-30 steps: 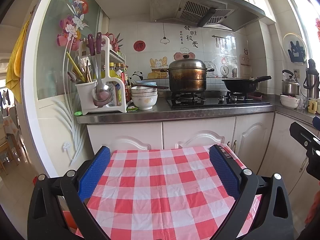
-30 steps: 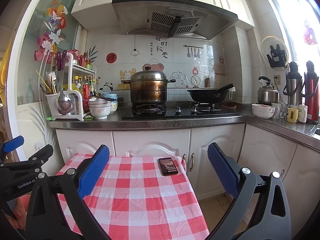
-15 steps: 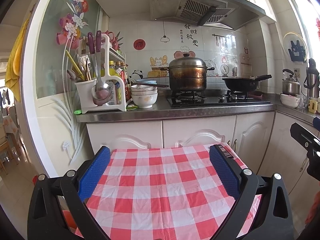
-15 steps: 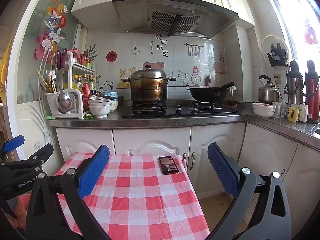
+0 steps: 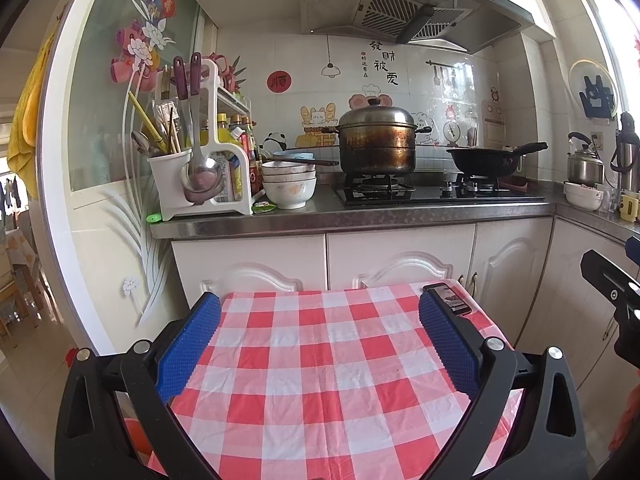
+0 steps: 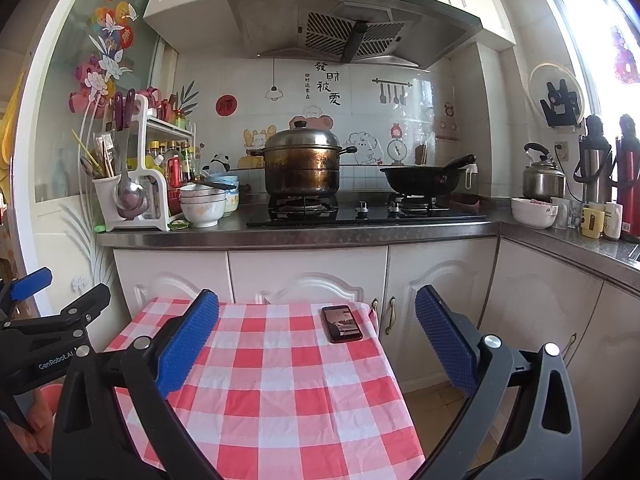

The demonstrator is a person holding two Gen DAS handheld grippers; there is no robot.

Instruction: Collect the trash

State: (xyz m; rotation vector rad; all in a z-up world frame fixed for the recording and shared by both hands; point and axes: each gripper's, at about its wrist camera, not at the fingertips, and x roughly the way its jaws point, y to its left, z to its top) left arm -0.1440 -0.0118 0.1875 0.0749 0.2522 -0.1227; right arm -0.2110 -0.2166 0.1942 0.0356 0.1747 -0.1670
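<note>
My left gripper (image 5: 320, 312) is open and empty, held above a small table with a red and white checked cloth (image 5: 320, 368). My right gripper (image 6: 316, 312) is open and empty above the right part of the same cloth (image 6: 280, 380). A small green wrapper (image 5: 264, 208) lies on the counter beside the stacked bowls (image 5: 289, 186); it also shows in the right wrist view (image 6: 178, 224). I see no trash on the cloth.
A dark phone (image 6: 342, 323) lies at the cloth's far right corner. Behind is a steel counter (image 5: 360, 216) with a utensil rack (image 5: 200, 176), a steamer pot (image 5: 376, 140), a wok (image 5: 488, 160) and a kettle (image 5: 585, 164). White cupboards (image 6: 304, 276) stand below.
Both views have tilted slightly upward, so the kitchen sits a little lower in frame. Both grippers stay open.
</note>
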